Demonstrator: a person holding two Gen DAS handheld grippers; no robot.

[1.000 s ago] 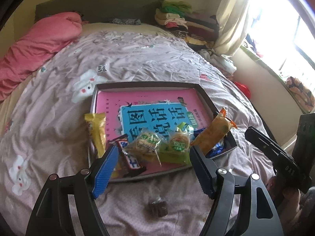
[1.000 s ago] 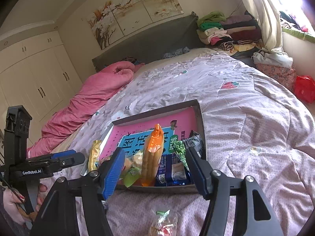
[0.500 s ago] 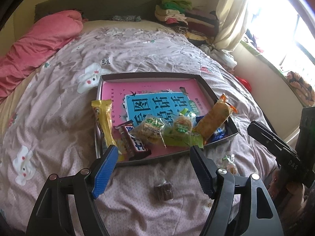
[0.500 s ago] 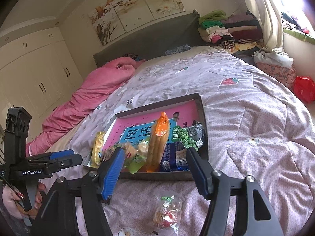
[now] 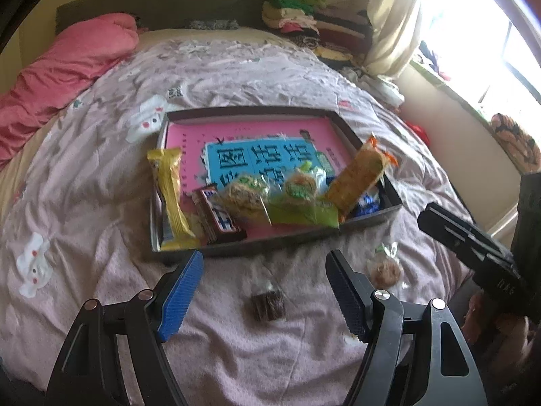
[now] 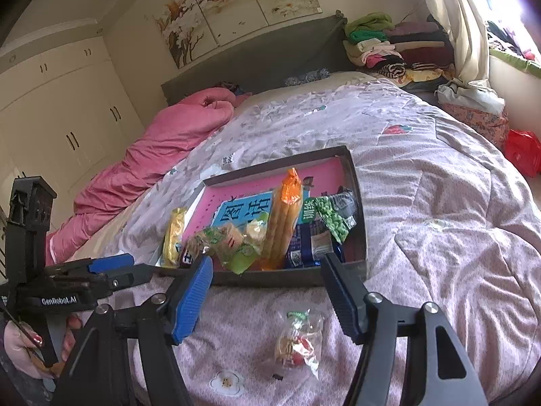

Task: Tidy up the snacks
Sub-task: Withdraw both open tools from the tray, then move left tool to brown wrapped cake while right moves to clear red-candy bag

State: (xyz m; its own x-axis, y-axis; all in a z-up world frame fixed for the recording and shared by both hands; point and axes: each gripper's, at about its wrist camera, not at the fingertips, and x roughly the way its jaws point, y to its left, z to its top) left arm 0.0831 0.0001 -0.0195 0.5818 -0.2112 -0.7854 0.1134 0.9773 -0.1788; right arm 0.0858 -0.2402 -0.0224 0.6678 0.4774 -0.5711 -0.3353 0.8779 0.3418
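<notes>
A dark tray (image 5: 250, 111) with a pink and blue book in it lies on the bed; it also shows in the right wrist view (image 6: 359, 182). Several wrapped snacks lie along its near side, among them a yellow bar (image 5: 169, 193) and an orange packet (image 5: 358, 176). A small brown snack (image 5: 267, 302) lies on the quilt in front of my open, empty left gripper (image 5: 263, 287). A clear-wrapped snack (image 6: 297, 338) lies on the quilt between the jaws of my open, empty right gripper (image 6: 267, 291); it also shows in the left wrist view (image 5: 383, 269).
The bed has a pale pink quilt (image 5: 101, 169). A pink duvet (image 5: 64, 64) lies at the far left. Folded clothes (image 5: 304, 20) are stacked at the headboard. A curtain and window are at the right. White wardrobes (image 6: 50, 108) stand left.
Both grippers have drawn back toward the bed's near edge. The tray looks farther off, and the brown snack and the clear-wrapped snack have come more fully into view.
</notes>
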